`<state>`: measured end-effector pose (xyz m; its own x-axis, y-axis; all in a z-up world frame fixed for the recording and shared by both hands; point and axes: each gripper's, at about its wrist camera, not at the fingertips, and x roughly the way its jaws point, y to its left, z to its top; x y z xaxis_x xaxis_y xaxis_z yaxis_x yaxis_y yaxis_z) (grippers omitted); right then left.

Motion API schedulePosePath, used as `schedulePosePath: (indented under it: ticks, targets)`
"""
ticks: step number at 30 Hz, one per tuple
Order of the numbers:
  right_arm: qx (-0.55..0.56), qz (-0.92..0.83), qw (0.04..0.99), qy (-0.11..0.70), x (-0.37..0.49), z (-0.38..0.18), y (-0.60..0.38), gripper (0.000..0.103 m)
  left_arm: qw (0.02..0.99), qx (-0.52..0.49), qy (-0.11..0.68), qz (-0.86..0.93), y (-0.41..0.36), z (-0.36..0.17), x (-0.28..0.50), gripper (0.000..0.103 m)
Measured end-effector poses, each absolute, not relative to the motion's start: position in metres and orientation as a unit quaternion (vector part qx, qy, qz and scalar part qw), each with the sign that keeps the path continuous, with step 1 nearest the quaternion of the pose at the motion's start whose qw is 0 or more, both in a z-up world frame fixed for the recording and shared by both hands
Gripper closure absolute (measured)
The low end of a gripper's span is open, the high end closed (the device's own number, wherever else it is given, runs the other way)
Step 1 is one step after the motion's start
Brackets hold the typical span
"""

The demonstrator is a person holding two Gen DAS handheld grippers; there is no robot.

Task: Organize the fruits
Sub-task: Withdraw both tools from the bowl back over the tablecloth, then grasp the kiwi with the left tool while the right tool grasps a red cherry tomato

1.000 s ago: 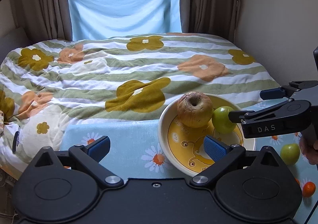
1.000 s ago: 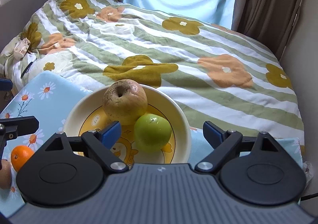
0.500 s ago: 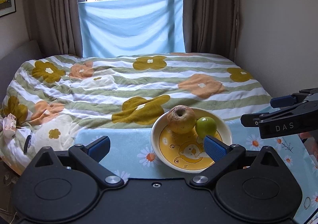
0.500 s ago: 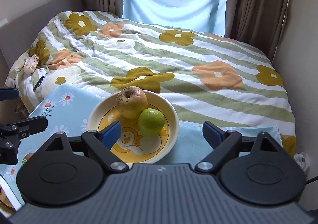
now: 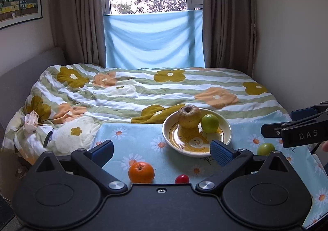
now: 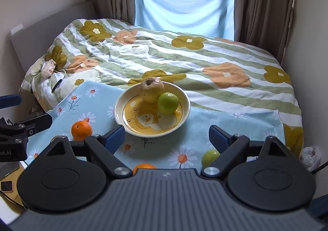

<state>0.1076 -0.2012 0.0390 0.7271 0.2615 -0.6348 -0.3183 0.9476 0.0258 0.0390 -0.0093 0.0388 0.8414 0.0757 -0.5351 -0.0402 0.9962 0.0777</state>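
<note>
Left gripper (image 5: 162,153): I'm holding fingers spread wide, nothing between them. Right gripper (image 6: 166,135): same, fingers apart, empty. Both hovering above floral cloth (image 5: 123,136) on worktop.

Bowl (image 5: 227,128) sitting at far edge of cloth, holding brown apple (image 5: 189,116) and green apple (image 5: 209,123), touching each other.

Loose fruit near me: orange (image 5: 141,172), small red fruit (image 5: 182,179), second green fruit (image 5: 265,149).

I'm judging next pick: orange. Centre fingers over widest part, close gently, avoid rolling.

Right view showing second orange (image 6: 144,166), mostly hidden by the gripper body; left view alone showing red fruit.
</note>
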Motion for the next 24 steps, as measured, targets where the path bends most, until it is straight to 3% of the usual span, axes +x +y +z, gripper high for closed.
schedulePosePath:
  ticks: [11,24]
  targets:
    - [-0.029,0.141,0.918,0.369,0.065,0.009,-0.182,0.000,0.945,0.045,0.321,0.041,0.020,0.009,0.016,0.001]
    - [0.022,0.057,0.890,0.452,0.054,-0.047,-0.137,0.002,0.920,0.041,0.389,0.019,0.076,-0.037,0.046,0.003]
